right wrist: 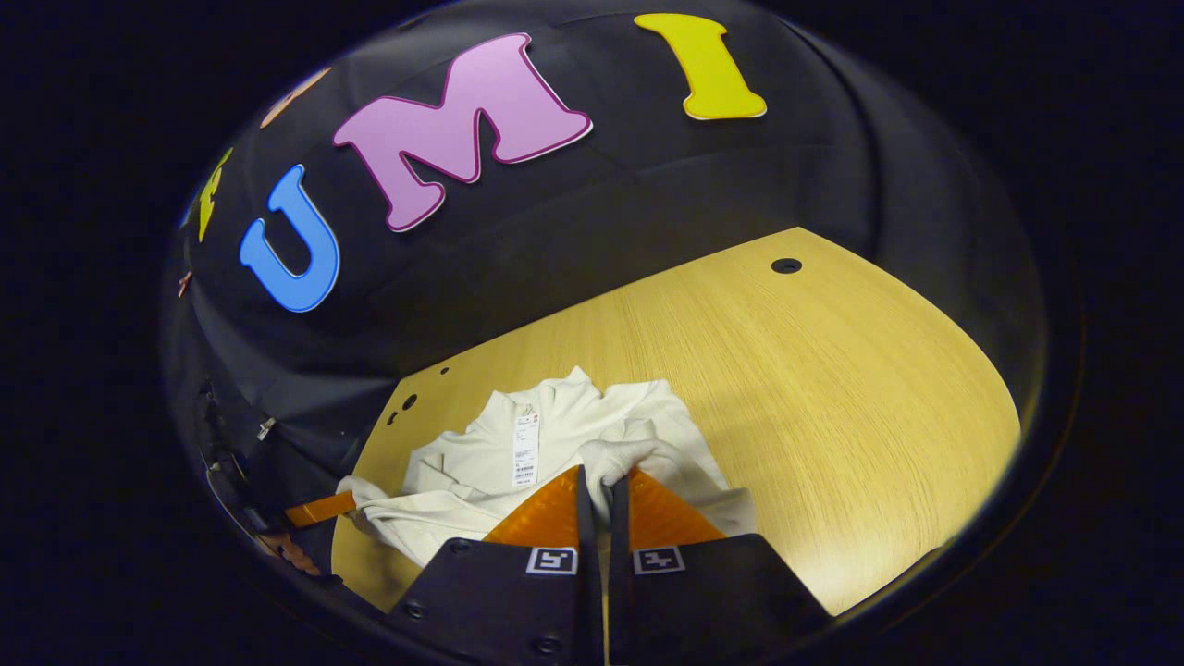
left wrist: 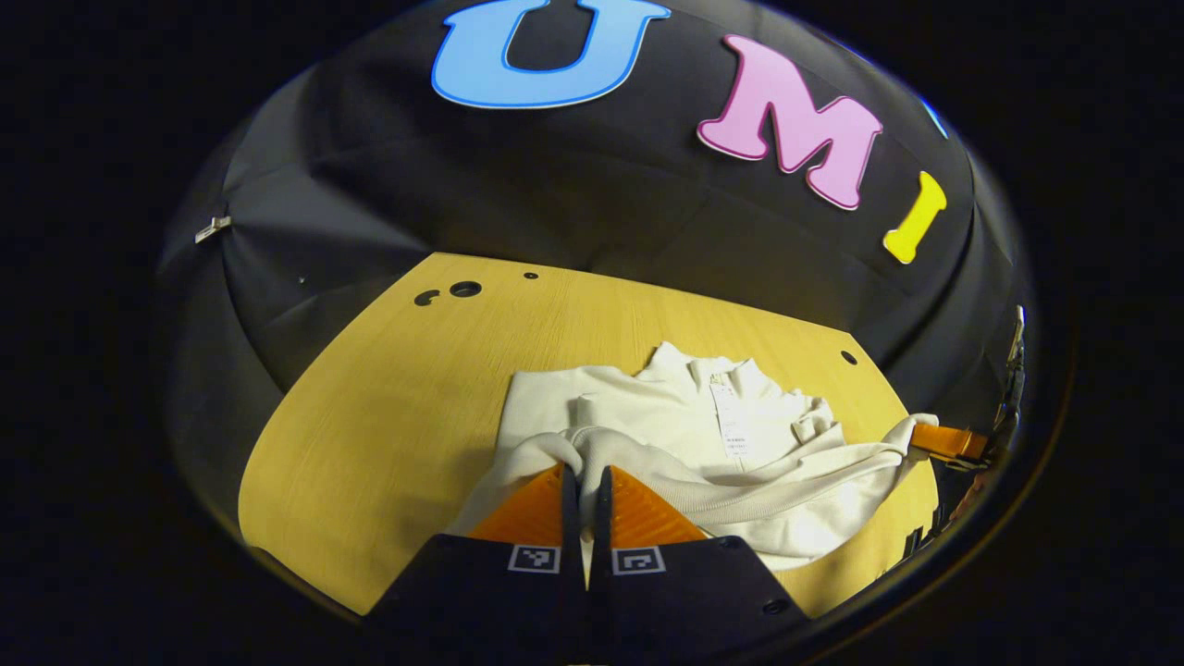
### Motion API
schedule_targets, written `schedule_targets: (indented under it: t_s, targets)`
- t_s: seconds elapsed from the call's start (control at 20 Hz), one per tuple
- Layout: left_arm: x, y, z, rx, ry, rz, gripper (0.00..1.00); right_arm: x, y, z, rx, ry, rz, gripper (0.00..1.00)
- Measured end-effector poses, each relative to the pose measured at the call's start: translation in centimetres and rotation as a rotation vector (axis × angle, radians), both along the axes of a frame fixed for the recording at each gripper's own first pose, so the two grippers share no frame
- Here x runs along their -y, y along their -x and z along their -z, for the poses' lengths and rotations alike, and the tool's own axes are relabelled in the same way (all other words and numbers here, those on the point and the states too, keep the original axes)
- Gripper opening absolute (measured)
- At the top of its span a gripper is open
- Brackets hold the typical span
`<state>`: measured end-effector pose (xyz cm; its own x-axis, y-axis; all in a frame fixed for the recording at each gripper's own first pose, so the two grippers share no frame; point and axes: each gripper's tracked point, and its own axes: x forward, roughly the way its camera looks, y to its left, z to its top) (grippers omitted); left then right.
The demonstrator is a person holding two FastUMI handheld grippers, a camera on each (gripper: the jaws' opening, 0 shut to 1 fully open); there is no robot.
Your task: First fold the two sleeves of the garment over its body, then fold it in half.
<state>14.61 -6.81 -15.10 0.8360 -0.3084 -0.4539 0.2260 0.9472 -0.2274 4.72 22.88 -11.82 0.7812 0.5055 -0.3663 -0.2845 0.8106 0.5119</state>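
Cream garment lay bunched on the wooden surface, lower centre. Left hand-held gripper was clamped on its hem fold; right hand-held gripper likewise, bottom centre. Right gripper view alone showed a wide bare stretch of surface at frame right.

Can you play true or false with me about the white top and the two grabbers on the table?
1. The garment is cream white. True.
2. It lies on a glass table. False: the table is yellow wood.
3. The left gripper is shut on the garment's cloth. True.
4. The right gripper hangs open, away from the garment. False: it pinches cloth too.
5. A paper tag hangs near the garment's collar. True.
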Motion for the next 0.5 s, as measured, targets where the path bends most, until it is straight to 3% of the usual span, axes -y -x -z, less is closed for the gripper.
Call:
schedule_targets:
  t_s: [0.5]
  targets:
    - [0.8,-5.5,7.3,-0.174,-0.077,-0.058,0.06,-2.1,-5.4,7.0,-0.117,0.081,-0.004,0.07]
